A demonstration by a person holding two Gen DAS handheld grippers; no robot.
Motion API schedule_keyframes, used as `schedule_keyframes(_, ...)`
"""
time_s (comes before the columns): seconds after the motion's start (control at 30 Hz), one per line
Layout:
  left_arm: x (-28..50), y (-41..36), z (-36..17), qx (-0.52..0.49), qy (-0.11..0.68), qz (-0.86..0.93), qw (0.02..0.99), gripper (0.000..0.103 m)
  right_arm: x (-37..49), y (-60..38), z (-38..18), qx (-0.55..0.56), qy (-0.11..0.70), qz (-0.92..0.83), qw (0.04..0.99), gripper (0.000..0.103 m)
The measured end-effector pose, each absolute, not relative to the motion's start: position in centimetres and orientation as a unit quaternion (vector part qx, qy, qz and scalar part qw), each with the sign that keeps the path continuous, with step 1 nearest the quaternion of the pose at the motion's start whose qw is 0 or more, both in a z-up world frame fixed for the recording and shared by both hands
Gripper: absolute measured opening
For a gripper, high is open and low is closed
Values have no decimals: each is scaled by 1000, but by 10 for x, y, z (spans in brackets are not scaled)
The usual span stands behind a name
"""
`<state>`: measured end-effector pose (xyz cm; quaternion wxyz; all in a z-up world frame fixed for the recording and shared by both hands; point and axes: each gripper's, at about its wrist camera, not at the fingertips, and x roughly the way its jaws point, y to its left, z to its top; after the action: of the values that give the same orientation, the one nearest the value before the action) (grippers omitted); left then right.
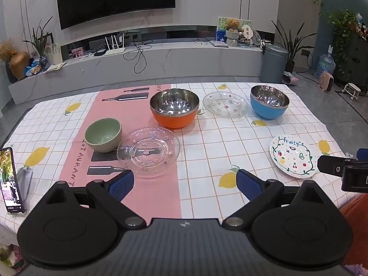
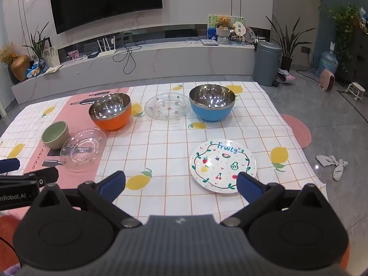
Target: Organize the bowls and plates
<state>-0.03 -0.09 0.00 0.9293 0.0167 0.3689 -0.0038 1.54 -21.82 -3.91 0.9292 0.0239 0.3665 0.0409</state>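
Note:
On the checked tablecloth stand an orange steel-lined bowl (image 1: 174, 109) (image 2: 110, 111), a blue steel-lined bowl (image 1: 269, 104) (image 2: 211, 105) and a small green bowl (image 1: 103, 134) (image 2: 55, 134). A clear glass plate (image 1: 149, 151) (image 2: 82, 149) lies beside the green bowl. Another glass plate (image 1: 224, 104) (image 2: 167, 106) lies between the two steel bowls. A white "Fruity" plate (image 1: 292, 156) (image 2: 222, 165) lies near the front right. My left gripper (image 1: 185, 184) hangs open just short of the near glass plate. My right gripper (image 2: 181, 184) is open, its right finger (image 2: 249, 187) over the Fruity plate's near rim.
A phone (image 1: 10, 179) stands propped at the table's left edge. The right gripper's side (image 1: 340, 168) shows at the right of the left wrist view. A pink stool (image 2: 297, 130) sits off the table's right side. Socks (image 2: 333, 164) lie on the floor.

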Motion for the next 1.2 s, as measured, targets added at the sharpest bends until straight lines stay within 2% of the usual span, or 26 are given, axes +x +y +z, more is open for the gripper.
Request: schedule_keyframes(1.2, 0, 4, -3, 18, 372, 3, 928, 103, 18, -219, -43, 28, 381, 39, 924, 100)
